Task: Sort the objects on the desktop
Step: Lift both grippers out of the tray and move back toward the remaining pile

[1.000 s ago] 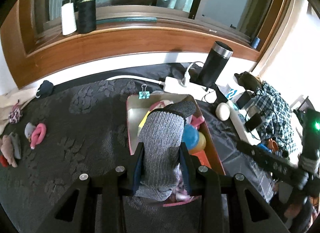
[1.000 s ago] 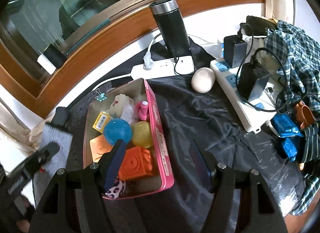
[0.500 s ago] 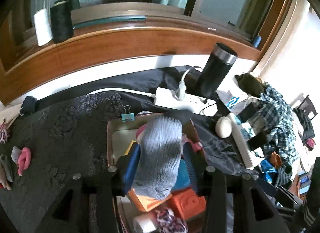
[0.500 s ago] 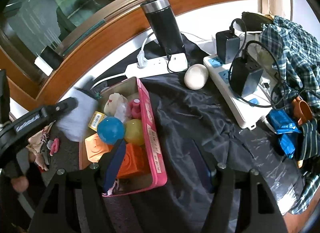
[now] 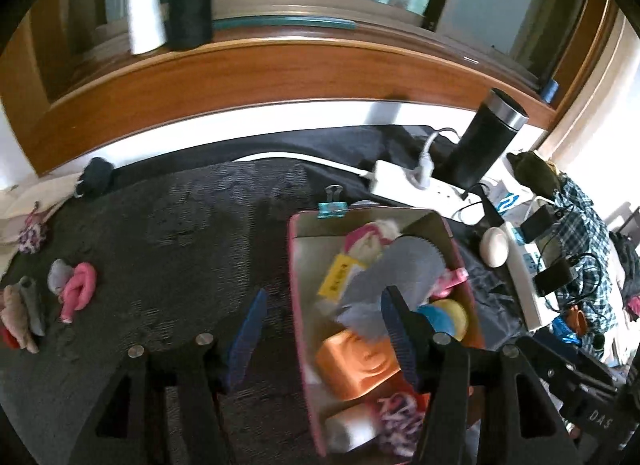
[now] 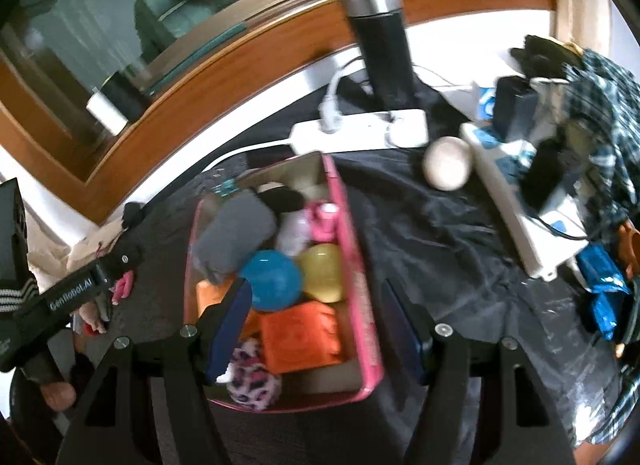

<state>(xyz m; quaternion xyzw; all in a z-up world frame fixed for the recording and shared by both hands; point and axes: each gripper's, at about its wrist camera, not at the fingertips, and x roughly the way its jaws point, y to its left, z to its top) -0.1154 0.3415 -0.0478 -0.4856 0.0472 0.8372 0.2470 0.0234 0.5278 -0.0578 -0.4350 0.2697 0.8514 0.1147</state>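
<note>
A grey sock (image 5: 394,271) (image 6: 236,235) lies loose in the pink box (image 5: 294,285) (image 6: 356,265), on top of a blue ball (image 6: 272,279), a yellow ball (image 6: 322,273) and orange blocks (image 5: 356,361) (image 6: 300,335). My left gripper (image 5: 324,339) stands open over the box's left wall, nothing between its blue pads. In the right wrist view it reaches in from the left edge. My right gripper (image 6: 316,331) hangs open above the box's near end, empty. Small rolled socks (image 5: 74,287) lie far left on the dark mat.
A black flask (image 5: 482,145) (image 6: 382,49) stands behind the box beside a white power strip (image 5: 424,185) (image 6: 360,131). A cream egg shape (image 5: 494,247) (image 6: 446,167), chargers, blue packets (image 6: 604,293) and a plaid cloth (image 6: 604,113) crowd the right. A wooden sill runs along the back.
My left gripper has opened and let go of the grey sock, which now lies in the box. That gripper has shifted left. The right gripper has edged closer over the box.
</note>
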